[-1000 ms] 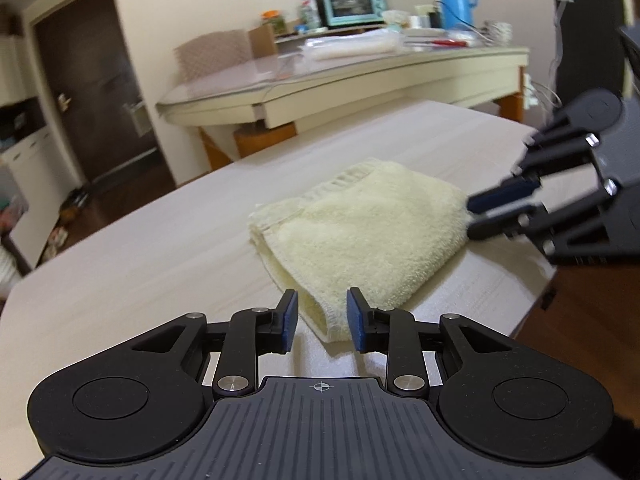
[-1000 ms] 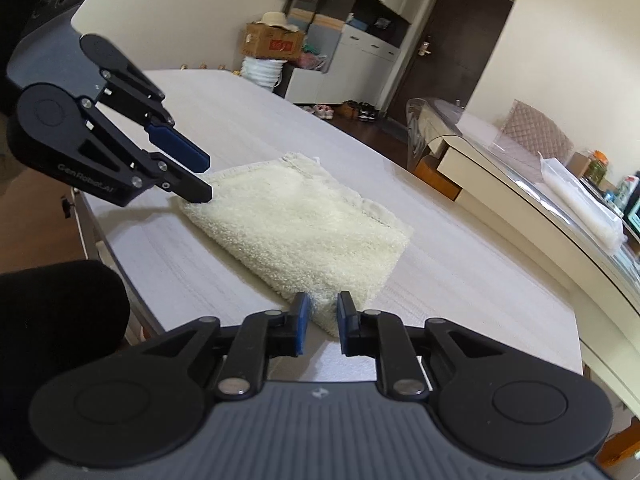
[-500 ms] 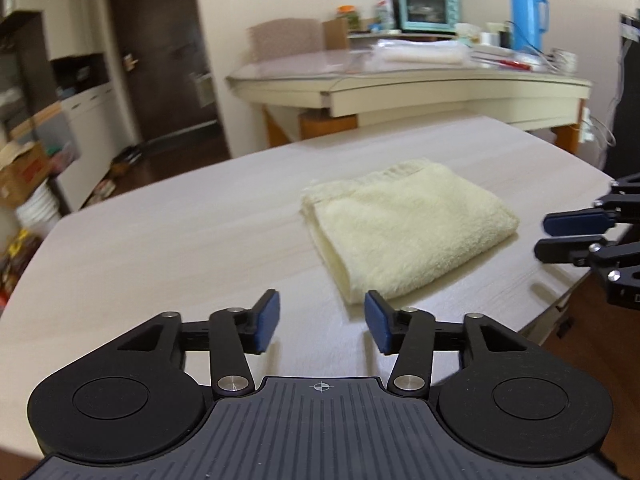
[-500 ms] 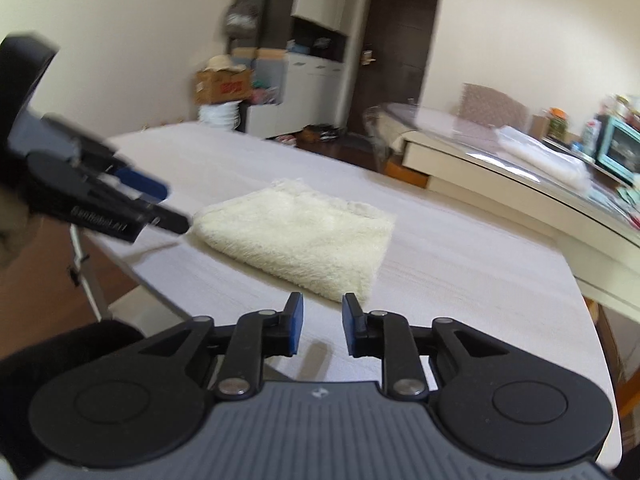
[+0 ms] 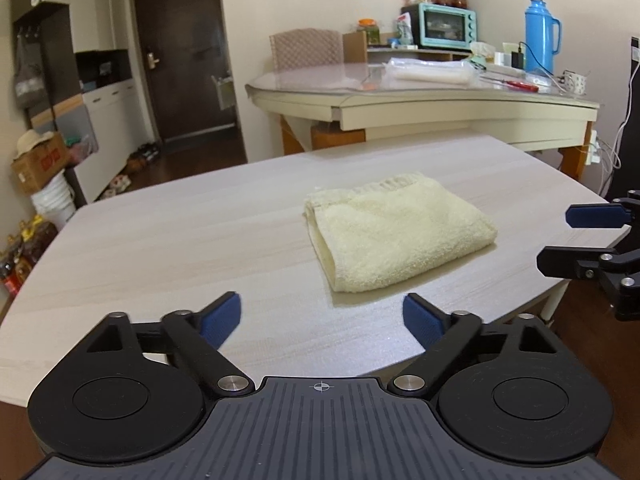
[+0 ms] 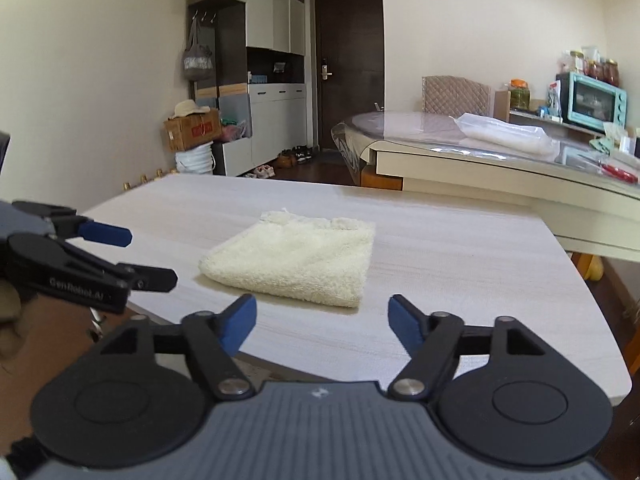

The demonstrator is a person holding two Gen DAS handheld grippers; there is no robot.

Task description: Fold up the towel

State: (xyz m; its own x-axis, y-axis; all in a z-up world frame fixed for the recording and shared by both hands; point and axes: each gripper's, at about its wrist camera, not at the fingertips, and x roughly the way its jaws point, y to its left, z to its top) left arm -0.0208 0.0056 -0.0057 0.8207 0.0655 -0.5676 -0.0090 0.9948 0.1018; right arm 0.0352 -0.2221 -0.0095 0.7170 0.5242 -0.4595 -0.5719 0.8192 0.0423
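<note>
Left wrist view shows the left gripper (image 5: 321,316) with its blue-padded jaws standing wide apart over the pale wood-grain table (image 5: 160,240); a second ago they were close together at the near edge of the folded cream terry towel (image 5: 394,236), and they have just been opening with nothing between them. The towel now lies free on the table, apart from both tools. At the right edge the right gripper (image 5: 560,240) appears, also spread, having just opened off the towel. Only this view shows the blue thermos (image 5: 540,36); only the right wrist view shows the hanging grey bag (image 6: 197,60).
</note>
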